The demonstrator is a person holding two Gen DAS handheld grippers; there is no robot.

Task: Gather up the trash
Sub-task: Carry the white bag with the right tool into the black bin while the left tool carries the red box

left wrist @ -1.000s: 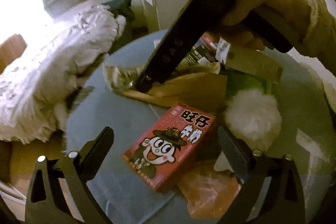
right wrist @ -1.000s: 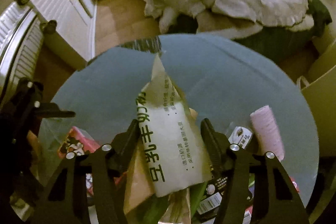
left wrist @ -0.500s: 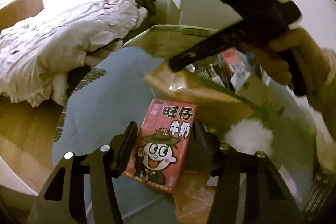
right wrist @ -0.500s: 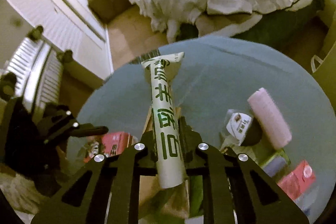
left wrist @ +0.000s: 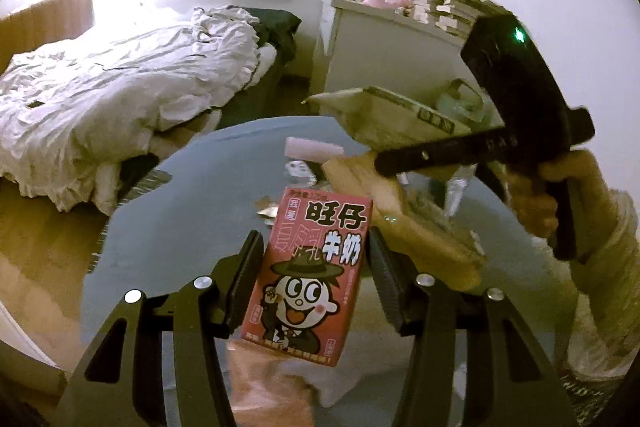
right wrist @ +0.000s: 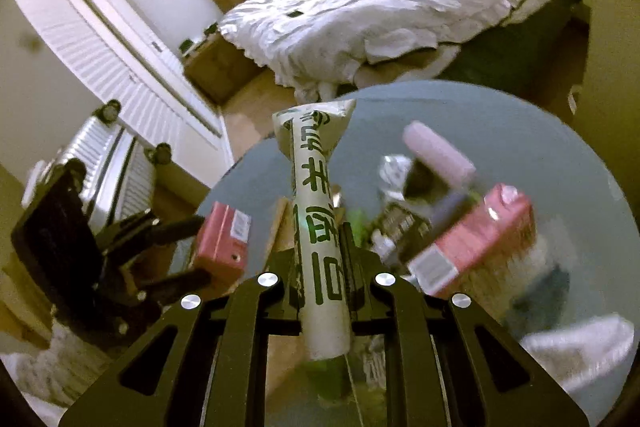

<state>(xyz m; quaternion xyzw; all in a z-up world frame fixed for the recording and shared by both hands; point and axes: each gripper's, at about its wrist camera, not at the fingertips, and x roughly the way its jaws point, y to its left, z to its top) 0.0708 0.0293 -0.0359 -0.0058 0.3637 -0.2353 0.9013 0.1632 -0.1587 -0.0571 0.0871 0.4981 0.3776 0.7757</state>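
Both grippers have changed since the earlier frames. Left gripper (left wrist: 314, 279), then wide apart over the red carton (left wrist: 308, 279) lying on the table (left wrist: 200, 195), is now clamped on the carton's sides, and the carton appears lifted clear of the tabletop. Right gripper (right wrist: 320, 267), then loosely around the white wrapper (right wrist: 318, 227), is now pinched tight on it, folding the wrapper into a narrow roll that sticks out past the fingertips. The bed (left wrist: 120, 87) and cabinet (left wrist: 380, 55) now fill more of the left view, consistent with a raised camera.

Remaining trash on the table: a second red carton (right wrist: 476, 243), a pink roll (right wrist: 438, 155), a tan bag (left wrist: 400, 227) and small scraps near them. No bin can be identified in either view.

Risks, as judged:
- The red carton sits tilted between the pads, held low on its body. A quick swing could pivot it out of the grip.
- The wrapper is thin and slick, with most of its length unsupported. It could slide free under a jerk.
- The right view is blurred on its right side. Fast travel near the pile could knock the second carton or the pink roll off the table edge.
- The two grippers work close together and could collide.
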